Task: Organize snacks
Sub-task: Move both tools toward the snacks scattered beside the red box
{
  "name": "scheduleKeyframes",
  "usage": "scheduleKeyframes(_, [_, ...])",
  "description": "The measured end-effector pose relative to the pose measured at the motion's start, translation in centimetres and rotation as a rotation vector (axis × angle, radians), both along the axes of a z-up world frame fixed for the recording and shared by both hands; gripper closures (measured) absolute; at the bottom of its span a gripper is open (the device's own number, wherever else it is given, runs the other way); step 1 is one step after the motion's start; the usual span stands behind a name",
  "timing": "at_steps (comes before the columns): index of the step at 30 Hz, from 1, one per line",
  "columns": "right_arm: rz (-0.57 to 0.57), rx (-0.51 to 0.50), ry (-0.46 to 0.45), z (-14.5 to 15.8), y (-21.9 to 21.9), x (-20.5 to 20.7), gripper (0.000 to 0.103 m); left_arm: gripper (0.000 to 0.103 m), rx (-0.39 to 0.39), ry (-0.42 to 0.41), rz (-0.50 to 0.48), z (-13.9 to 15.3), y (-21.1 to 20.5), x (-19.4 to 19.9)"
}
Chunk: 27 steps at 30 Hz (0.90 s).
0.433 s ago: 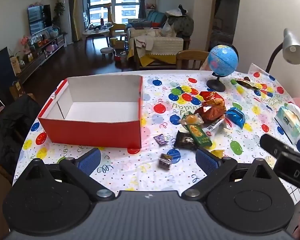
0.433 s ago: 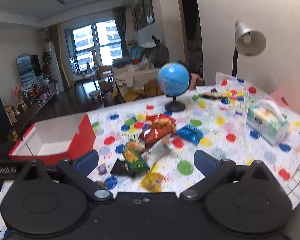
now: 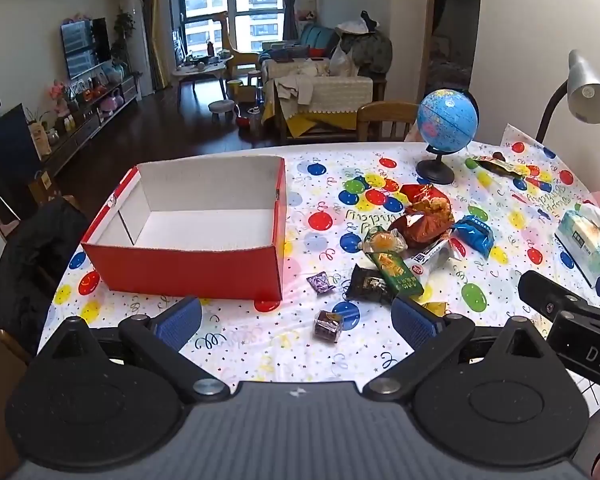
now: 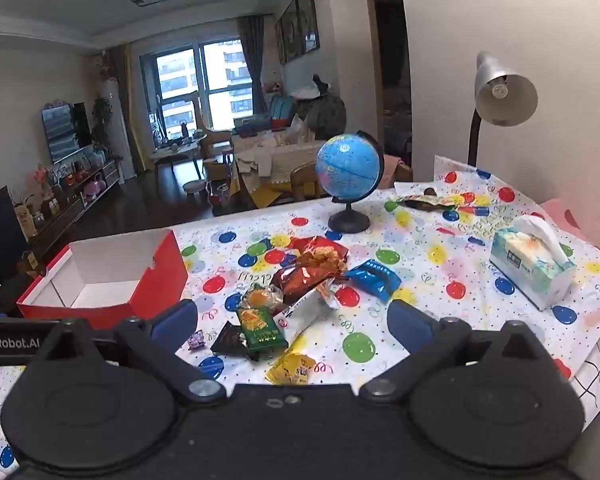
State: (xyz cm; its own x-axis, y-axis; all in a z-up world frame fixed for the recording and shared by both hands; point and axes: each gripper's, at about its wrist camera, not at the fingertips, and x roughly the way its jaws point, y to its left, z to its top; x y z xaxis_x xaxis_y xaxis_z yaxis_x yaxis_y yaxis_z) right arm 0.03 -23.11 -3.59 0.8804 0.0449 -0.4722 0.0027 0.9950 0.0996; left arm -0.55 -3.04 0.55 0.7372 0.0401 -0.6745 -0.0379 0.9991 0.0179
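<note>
An empty red box (image 3: 188, 268) (image 4: 152, 280) with a white inside stands on the left of the balloon-print tablecloth (image 3: 260, 344). To its right lies a heap of snacks: a red-orange bag (image 3: 424, 216) (image 4: 312, 268), a blue packet (image 3: 474, 234) (image 4: 374, 278), a green packet (image 3: 396, 270) (image 4: 258, 326), a black packet (image 3: 370, 284), a small purple sweet (image 3: 320, 282), a brown sweet (image 3: 327, 326) and a yellow packet (image 4: 290, 368). My left gripper (image 3: 296, 316) hovers open above the brown sweet. My right gripper (image 4: 292, 316) hangs open over the heap, holding nothing.
A blue globe (image 3: 446, 122) (image 4: 348, 170) stands at the back of the table, a desk lamp (image 3: 588, 88) (image 4: 502, 92) at the far right. A tissue pack (image 3: 588, 240) (image 4: 532, 264) lies on the right. A wooden chair (image 3: 384, 120) is behind the table.
The right wrist view has drawn back and tilted a little, so the snack heap sits slightly higher. The left view is nearly the same.
</note>
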Motion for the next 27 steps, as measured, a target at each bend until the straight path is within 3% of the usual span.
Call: scheduleKeyframes(27, [0.033, -0.006, 0.023, 0.07, -0.19, 0.06, 0.006, 0.001, 0.012, 0.0, 0.006, 0.36, -0.35, 0.0])
